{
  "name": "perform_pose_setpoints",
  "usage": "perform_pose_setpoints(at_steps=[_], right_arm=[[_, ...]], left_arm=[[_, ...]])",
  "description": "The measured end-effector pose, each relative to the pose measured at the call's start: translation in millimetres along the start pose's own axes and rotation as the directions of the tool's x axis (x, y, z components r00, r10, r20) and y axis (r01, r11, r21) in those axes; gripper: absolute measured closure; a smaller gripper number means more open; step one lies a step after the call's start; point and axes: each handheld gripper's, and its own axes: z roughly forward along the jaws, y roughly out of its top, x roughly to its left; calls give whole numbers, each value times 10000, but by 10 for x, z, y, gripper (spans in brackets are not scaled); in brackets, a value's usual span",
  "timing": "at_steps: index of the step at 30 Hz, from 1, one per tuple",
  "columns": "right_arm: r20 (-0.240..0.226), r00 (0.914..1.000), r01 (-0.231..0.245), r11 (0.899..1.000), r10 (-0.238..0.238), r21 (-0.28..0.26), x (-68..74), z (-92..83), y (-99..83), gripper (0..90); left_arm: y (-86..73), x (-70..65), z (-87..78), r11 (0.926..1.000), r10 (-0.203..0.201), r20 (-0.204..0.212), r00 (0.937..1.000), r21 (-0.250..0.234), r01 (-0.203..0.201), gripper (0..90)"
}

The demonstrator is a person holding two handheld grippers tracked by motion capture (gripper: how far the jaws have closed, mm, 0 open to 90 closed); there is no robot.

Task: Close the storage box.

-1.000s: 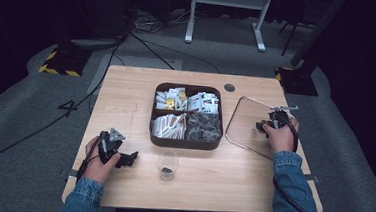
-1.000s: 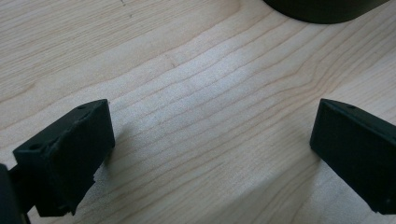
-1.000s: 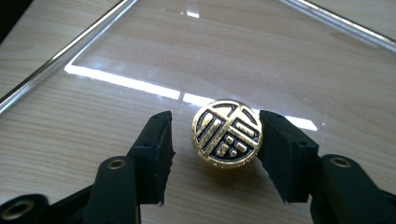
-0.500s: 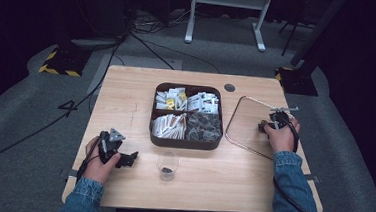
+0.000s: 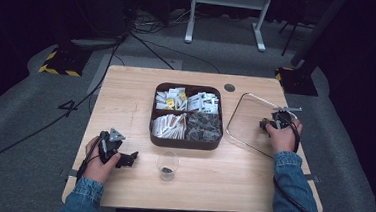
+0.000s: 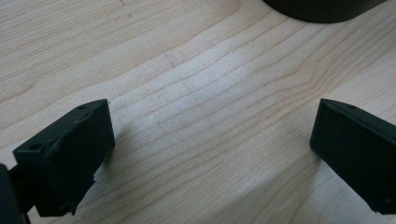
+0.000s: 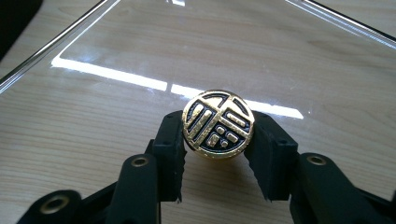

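Two hand-held grippers: one at each end of the counter [image 5: 127,86], both at rest on or near its surface
Right hand-held gripper [image 7: 217,154]: jaws have just been closing and now pinch the round gold-and-black knob [image 7: 218,124] from both sides
Knob: sits in the middle of the clear glass lid [image 5: 247,122], its face patterned with raised gold bars
Lid: lies flat on the counter just beside the dark tray [image 5: 186,142], on the tray's right in the high view, well off the tray's opening
Tray: four compartments in view, uncovered, holding white packets and darker sachets
Left hand-held gripper [image 6: 210,144]: jaws spread wide over bare wood, nothing between them; near the counter's front left corner in the high view
Small clear cup [image 5: 167,164]: stands in front of the tray, between the two hands, with a little dark matter at the bottom
Done so far, by my reading: the grip on the knob is made, so the lid is ready to be lifted
Left to do, likely: raise the lid, carry it over the tray and set it down square on the rim
Watch for: the glass swinging on a single central pinch
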Motion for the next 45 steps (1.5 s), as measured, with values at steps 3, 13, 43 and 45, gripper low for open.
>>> perform_pose_setpoints(at_steps=[3,13,43,45], right_arm=[[-21,10000,38,9997,-39,-220,2,-55,25,589],[-60,10000,73,9950,-79,-995,9,-249,89,589],[-557,9912,998,9553,-1198,-2783,384,-791,343,589],[-673,9911,923,9581,-1145,-2713,411,-798,367,589]], left_arm=[[0,1,0,10000,8,-10,10000,3,-8,2],[4,2,3,10000,15,6,10000,7,-15,1],[9,-3,9,10000,-45,13,10000,-2,45,1],[9,-3,9,10000,-45,11,10000,-3,45,1]])
